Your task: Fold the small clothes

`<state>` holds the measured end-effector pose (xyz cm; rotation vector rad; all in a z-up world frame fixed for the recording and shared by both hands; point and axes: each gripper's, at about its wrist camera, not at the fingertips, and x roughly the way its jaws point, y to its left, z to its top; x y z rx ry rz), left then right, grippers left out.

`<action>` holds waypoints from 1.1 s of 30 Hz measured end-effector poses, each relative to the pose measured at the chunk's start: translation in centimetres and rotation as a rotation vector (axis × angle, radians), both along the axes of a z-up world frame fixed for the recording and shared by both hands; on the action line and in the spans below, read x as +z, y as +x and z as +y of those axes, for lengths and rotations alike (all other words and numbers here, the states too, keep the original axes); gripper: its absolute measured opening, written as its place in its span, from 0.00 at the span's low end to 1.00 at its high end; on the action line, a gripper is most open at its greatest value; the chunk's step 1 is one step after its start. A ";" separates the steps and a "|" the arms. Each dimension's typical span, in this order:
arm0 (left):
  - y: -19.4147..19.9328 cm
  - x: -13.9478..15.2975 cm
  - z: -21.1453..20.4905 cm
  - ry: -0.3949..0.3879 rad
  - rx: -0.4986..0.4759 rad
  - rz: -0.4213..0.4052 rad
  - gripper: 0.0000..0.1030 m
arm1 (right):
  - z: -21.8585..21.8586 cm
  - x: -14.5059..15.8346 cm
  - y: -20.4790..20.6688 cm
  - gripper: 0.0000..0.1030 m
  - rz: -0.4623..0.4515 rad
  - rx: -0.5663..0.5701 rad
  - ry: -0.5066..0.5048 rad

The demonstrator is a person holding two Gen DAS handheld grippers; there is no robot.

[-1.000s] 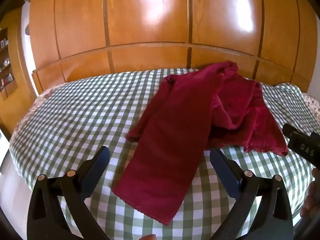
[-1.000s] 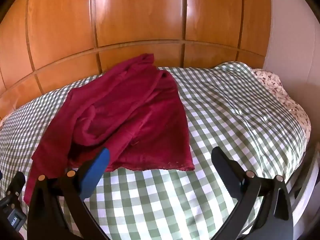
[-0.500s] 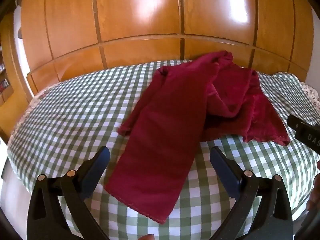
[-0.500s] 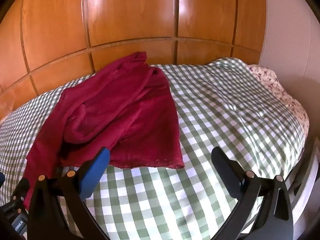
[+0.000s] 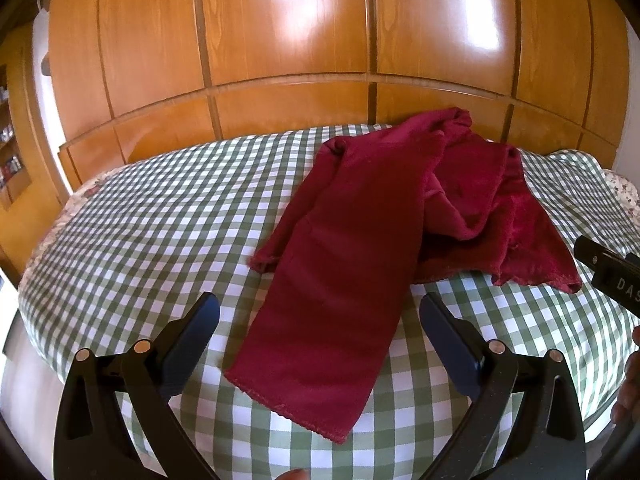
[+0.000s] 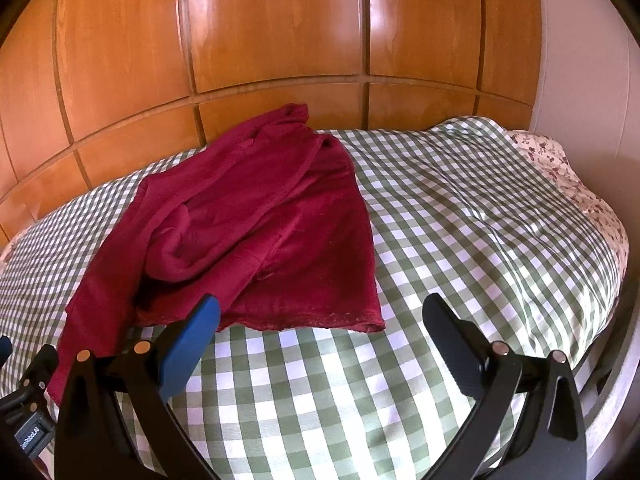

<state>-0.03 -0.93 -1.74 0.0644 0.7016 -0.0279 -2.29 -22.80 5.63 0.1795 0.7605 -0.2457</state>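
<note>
Now your left gripper [image 5: 320, 320] and right gripper [image 6: 320, 320] both hover with fingers wide apart, the garment [image 5: 360, 248] lying crumpled just beyond their tips

A: What fills the back, at twelve o'clock?
B: A glossy wooden panelled wardrobe [image 5: 320, 40]; light glares off its doors.
A: And below it?
B: A green-and-white checked bedspread [image 6: 460, 220]; at two o'clock, a floral sheet [image 6: 560, 168] peeks out; shelves [image 5: 10, 152] stand at nine o'clock.
</note>
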 end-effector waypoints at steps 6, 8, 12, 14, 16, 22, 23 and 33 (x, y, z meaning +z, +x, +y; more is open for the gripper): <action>-0.1 -0.2 -0.1 -0.001 -0.008 0.005 0.96 | -0.2 -0.2 -0.2 0.98 0.008 -0.005 0.009; -0.1 -0.3 -0.2 -0.002 -0.010 0.008 0.96 | -0.2 -0.2 -0.2 0.98 0.007 -0.005 0.010; -0.1 -0.3 -0.1 -0.002 -0.010 0.009 0.96 | -0.2 -0.2 -0.2 0.98 0.008 -0.005 0.010; -0.1 -0.4 -0.1 -0.002 -0.008 0.012 0.96 | -0.2 -0.2 -0.1 0.98 0.011 -0.006 0.010; -0.1 -0.6 -0.1 -0.004 -0.008 0.021 0.96 | -0.1 -0.3 -0.2 0.98 0.015 -0.002 0.010; 0.0 -1.0 0.1 -0.006 -0.006 0.029 0.96 | -0.2 -0.5 -0.2 0.98 0.019 -0.003 0.011; 0.0 -1.2 0.2 -0.006 -0.006 0.035 0.96 | -0.2 -0.5 -0.2 0.98 0.020 -0.002 0.012; 1.3 -4.0 1.5 0.014 -0.015 0.120 0.96 | -0.5 -0.9 0.3 0.98 0.018 0.027 0.029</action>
